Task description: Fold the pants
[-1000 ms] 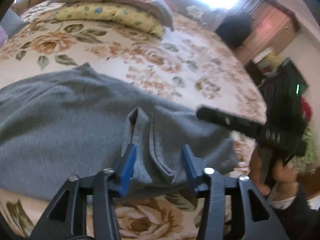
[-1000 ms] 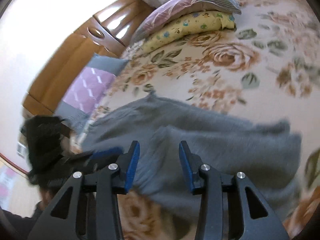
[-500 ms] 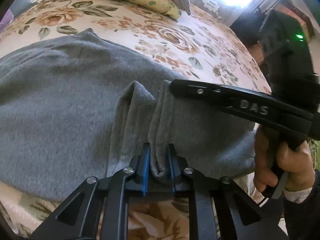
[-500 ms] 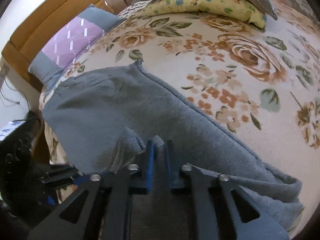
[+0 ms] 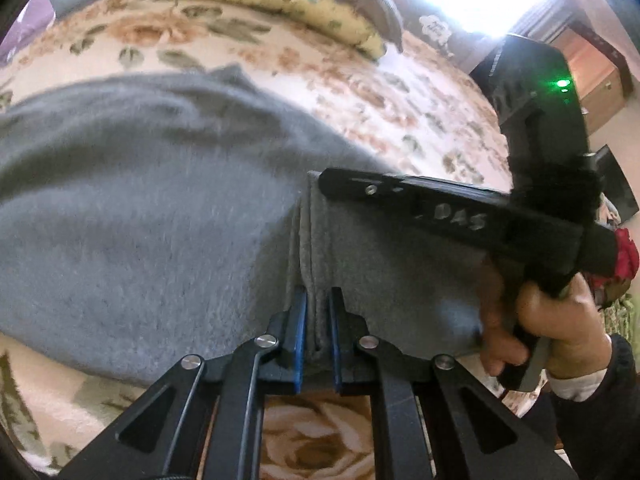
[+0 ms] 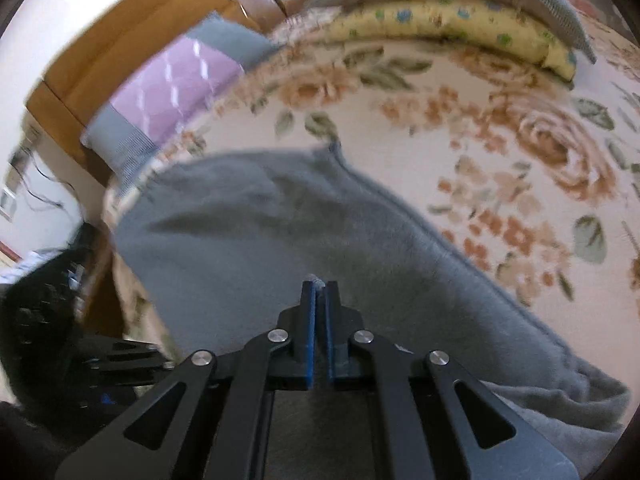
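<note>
My left gripper [image 5: 318,312] pinched tight on ridge of grey pants [image 5: 140,208]; right gripper [image 6: 319,304] clamped on same hem edge. Pants spread across floral bedspread [image 6: 500,168]. Step: grasp made, fold pending. Next: lift both together, carry edge over evenly.

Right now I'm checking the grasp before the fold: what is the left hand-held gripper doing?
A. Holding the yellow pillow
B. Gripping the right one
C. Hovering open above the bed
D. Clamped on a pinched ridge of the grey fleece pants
D: the left hand-held gripper has its blue pads closed on a raised fold of the grey fleece pants.
</note>
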Tool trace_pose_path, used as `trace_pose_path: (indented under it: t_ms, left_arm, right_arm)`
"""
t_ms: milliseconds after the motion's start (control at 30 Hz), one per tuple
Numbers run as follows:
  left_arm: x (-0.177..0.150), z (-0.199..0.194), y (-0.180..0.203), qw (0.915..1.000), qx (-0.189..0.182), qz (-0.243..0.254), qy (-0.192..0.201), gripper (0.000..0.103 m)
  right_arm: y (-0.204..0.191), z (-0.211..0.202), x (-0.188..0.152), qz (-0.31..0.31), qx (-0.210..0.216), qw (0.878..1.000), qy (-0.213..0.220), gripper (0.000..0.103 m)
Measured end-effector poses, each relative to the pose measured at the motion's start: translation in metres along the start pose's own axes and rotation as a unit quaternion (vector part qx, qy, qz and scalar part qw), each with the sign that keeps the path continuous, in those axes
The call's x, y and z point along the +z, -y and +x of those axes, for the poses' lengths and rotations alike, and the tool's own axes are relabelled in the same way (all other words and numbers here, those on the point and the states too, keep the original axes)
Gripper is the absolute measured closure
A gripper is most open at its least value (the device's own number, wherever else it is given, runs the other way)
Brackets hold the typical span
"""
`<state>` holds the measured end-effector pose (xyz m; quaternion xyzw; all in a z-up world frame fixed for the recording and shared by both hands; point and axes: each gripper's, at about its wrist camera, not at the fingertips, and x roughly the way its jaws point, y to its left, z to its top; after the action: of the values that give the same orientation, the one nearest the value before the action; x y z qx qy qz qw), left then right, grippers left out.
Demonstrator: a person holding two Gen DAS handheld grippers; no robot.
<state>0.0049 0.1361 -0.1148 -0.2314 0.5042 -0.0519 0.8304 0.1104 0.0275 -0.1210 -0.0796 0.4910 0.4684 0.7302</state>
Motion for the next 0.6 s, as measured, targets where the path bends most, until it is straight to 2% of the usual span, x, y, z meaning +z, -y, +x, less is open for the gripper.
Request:
trace_pose_path:
  t_ms: [133,167,267,433,600]
  left_arm:
    - [-0.003,0.007,-0.005,0.9999,-0.006,-0.011,-0.002,0.094]
    - [-0.002,0.006,-0.006,0.9998,-0.010,-0.016,-0.001,0.091]
    - [-0.002,-0.004,-0.010,0.9993,-0.021,-0.031,0.005,0.088]
    - [-0.006,-0.029,-0.020,0.9984,-0.011,-0.046,0.031,0.090]
    - [-0.011,-0.053,-0.036,0.9963,-0.003,-0.063,0.058,0.090]
  right_arm:
    - [0.005,0.009,-0.008,0.012,-0.005,1.000,0.014,0.094]
    - [0.006,0.007,-0.007,0.018,-0.002,1.000,0.013,0.093]
    - [0.002,-0.006,-0.002,0.018,0.006,1.000,0.022,0.092]
    - [-0.012,-0.032,0.015,-0.003,0.015,0.999,0.049,0.092]
    - [-0.026,-0.039,0.028,-0.013,0.025,0.998,0.057,0.092]
